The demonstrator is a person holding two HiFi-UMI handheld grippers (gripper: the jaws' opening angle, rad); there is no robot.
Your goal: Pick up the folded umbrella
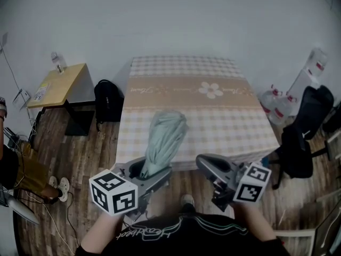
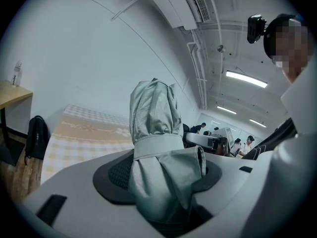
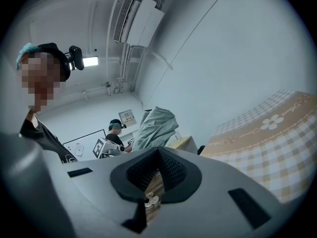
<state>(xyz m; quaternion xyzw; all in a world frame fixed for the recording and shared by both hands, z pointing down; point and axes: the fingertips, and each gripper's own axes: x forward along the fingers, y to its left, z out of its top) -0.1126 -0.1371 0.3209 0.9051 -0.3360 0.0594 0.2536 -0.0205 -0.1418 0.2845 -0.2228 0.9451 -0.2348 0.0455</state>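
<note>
L gripper (image 1: 152, 174) lower left-centre of head view, jaws clamped on folded umbrella (image 1: 164, 143). Pale green fabric, strap wrapped round it, pads squeezing both sides just below strap in left gripper view. Umbrella's loose end points up-frame, overlapping near edge of table (image 1: 224, 127) w/ checked cloth. R gripper (image 1: 202, 163) lower right-centre, just beside L one, tips pressed together, nothing between. Bg: wooden desk (image 1: 58, 84) upper left w/ bottle (image 1: 57, 62), black backpack (image 1: 106, 100) btw desk and table, office chair (image 1: 301, 143) far right.
</note>
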